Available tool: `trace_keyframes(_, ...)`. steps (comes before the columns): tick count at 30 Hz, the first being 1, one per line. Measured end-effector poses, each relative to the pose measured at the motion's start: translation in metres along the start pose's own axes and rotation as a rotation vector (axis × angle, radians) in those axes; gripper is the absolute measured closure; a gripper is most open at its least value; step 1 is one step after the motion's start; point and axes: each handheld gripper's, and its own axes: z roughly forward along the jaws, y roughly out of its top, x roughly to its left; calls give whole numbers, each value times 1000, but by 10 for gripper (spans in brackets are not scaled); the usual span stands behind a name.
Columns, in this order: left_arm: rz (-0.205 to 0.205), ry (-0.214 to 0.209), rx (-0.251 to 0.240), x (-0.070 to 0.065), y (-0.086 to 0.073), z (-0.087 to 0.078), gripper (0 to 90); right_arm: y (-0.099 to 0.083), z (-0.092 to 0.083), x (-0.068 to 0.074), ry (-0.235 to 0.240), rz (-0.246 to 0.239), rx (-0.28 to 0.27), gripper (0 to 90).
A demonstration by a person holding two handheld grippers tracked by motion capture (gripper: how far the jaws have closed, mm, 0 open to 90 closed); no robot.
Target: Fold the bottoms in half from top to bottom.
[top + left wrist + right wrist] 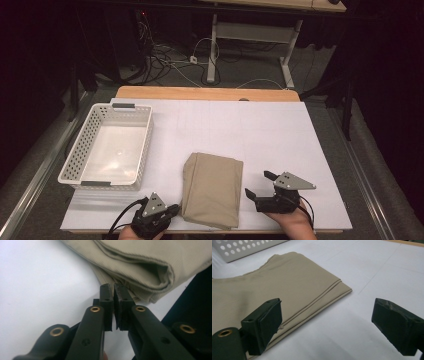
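Note:
A folded beige cloth (211,189) lies flat on the white table top near the front edge. My left gripper (172,209) sits just left of the cloth's near corner, pointing at it. In the left gripper view its jaws (113,290) stand almost together with nothing between them, their tips close to the cloth's folded edge (140,262). My right gripper (260,184) is held just right of the cloth, jaws wide apart and empty. The right gripper view (327,320) has the cloth (287,282) behind the left pad and bare table between the pads.
A white perforated basket (85,134) stands empty at the left of the table, and its wall (244,248) appears in the right gripper view. The white sheet (240,125) covers the table behind the cloth. A wooden edge runs along the far side.

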Motion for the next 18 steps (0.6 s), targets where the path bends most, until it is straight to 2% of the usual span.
trace_keyframes(1,-4,12,-12,2,1,-1,726,0,-1,0,-2,-3,-1,88)
trace_keyframes(2,-17,21,-25,4,2,-3,726,0,-2,0,-5,-3,-2,82)
trace_keyframes(3,-47,30,-59,10,3,-5,634,-1,-5,-2,-13,1,-5,74)
trace_keyframes(5,-51,32,-75,12,4,-6,577,-3,-8,-3,-23,1,-9,57)
trace_keyframes(6,-53,38,-81,13,6,-5,577,-3,-8,-3,-23,1,-9,57)
trace_keyframes(7,-56,40,-83,15,7,-3,507,-5,-11,-5,-34,3,-11,35)
trace_keyframes(8,-60,41,-82,16,8,0,507,-5,-11,-5,-34,3,-11,35)
trace_keyframes(9,-68,44,-66,17,11,8,425,-7,-15,-7,-50,10,-11,7)
trace_keyframes(10,-65,37,-57,17,12,11,387,-8,-17,-7,-57,15,-12,0)
trace_keyframes(14,-50,48,-41,16,19,20,259,-13,-24,-9,-82,20,-9,0)
trace_keyframes(15,-49,54,-37,16,21,22,259,-15,-27,-10,-91,21,-10,0)
trace_keyframes(18,-73,42,-14,20,31,30,112,-20,-35,-12,-106,27,-8,0)
